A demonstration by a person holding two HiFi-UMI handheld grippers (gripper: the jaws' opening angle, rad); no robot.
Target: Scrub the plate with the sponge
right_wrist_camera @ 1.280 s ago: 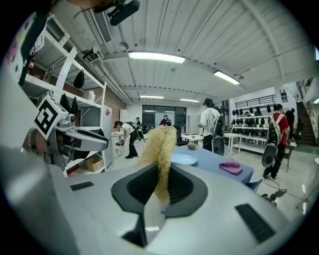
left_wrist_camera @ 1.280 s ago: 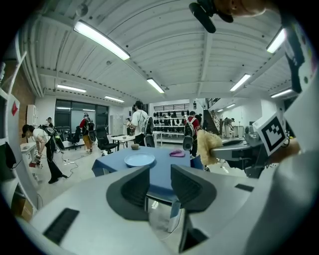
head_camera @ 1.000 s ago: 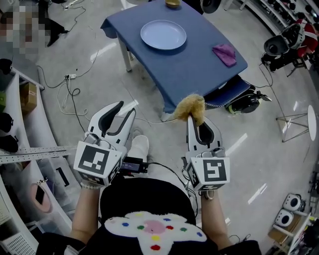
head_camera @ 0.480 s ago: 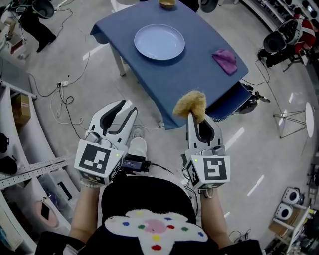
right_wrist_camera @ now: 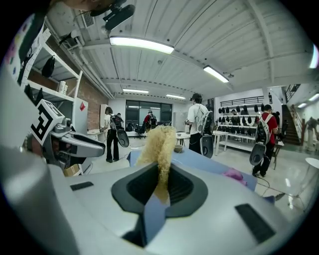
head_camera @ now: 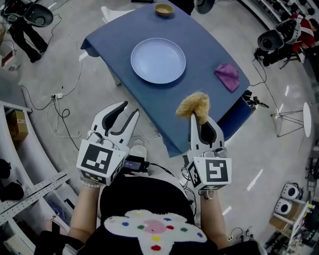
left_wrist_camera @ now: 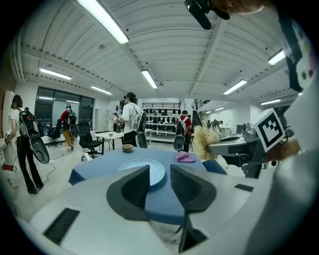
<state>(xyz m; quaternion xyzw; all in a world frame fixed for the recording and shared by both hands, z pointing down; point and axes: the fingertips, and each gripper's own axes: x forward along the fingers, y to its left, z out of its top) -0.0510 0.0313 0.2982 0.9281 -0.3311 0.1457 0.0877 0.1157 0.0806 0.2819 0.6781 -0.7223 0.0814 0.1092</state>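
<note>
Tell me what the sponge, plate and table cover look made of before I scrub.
The sponge looks tan, shaggy and fibrous, more like a loofah-type scrubber than foam; it squashes flat between the right gripper's jaws. The plate is pale and smooth with a faint sheen and a raised rim: ceramic or melamine, cannot tell which. The table cover is blue matte cloth, draping over the edges.

Table [head_camera: 209, 45]: one, blue-covered.
Plate [head_camera: 158, 61]: one, pale and round.
Bowl [head_camera: 163, 9]: one, small.
Purple cloth [head_camera: 227, 76]: one, crumpled.
Sponge [head_camera: 193, 105]: one, tan and shaggy.
Grippers: two, the left gripper [head_camera: 128, 108] and the right gripper [head_camera: 198, 118].
Marker cubes: two, one on each gripper [head_camera: 99, 162] [head_camera: 212, 172].
People standing in the room beyond, seen in the left gripper view: several, overlapping and too small for a firm count.
</note>
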